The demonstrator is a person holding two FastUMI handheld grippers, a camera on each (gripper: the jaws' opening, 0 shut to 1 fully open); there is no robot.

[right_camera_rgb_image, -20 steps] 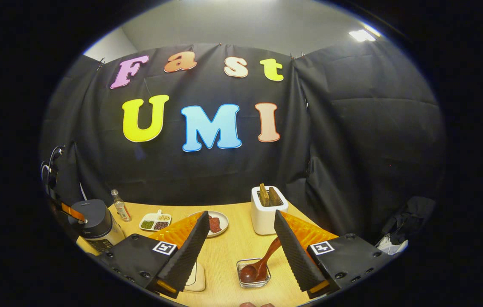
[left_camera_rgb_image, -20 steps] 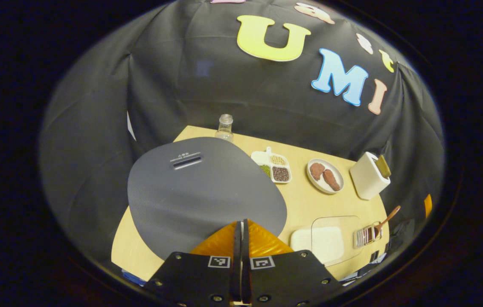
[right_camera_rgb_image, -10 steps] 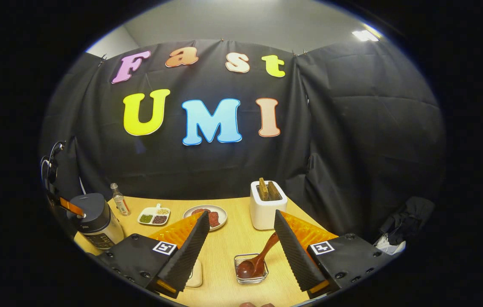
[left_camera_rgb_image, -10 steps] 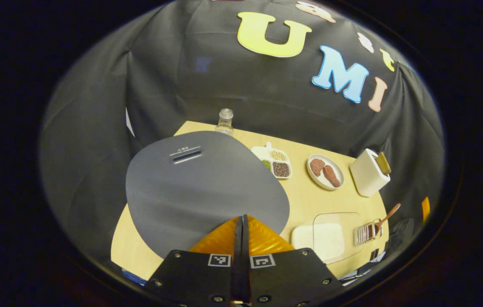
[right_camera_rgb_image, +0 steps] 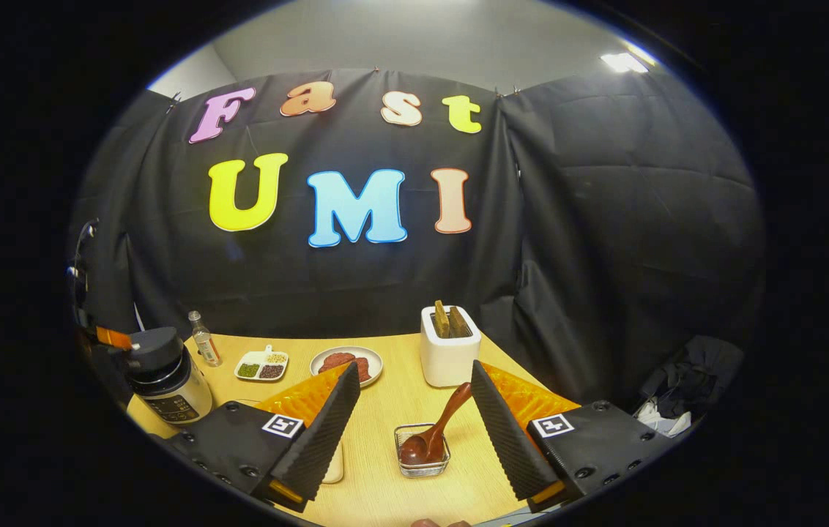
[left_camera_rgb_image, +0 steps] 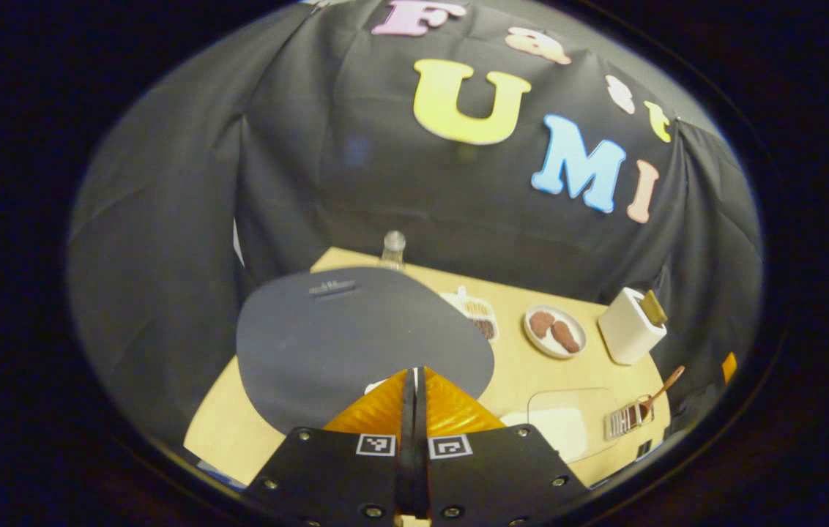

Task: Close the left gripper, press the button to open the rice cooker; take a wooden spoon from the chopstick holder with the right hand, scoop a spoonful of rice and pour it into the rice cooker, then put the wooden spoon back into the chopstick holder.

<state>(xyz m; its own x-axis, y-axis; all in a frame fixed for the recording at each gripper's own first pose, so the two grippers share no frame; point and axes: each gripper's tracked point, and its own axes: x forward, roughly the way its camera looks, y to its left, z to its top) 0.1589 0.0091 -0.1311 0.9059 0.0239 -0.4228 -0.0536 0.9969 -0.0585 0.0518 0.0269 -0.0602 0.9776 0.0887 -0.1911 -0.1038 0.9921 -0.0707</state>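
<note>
The rice cooker's grey lid lies just ahead of my left gripper, which is shut with its tips at the lid's near edge. A pale gap shows under that edge. In the right gripper view the rice cooker stands at the far left, its lid slightly raised. My right gripper is open above the table. The wooden spoon leans in the wire chopstick holder between and beyond its fingers, untouched. The white rice box has a clear lid.
A white toaster stands behind the holder. A plate of meat, a divided bean dish and a small bottle line the table's back. The booth's cloth wall is close behind.
The cooker's lid has lifted at its near edge. The left gripper view has tilted upward. The right gripper has drifted so the spoon holder sits more centrally between its fingers.
</note>
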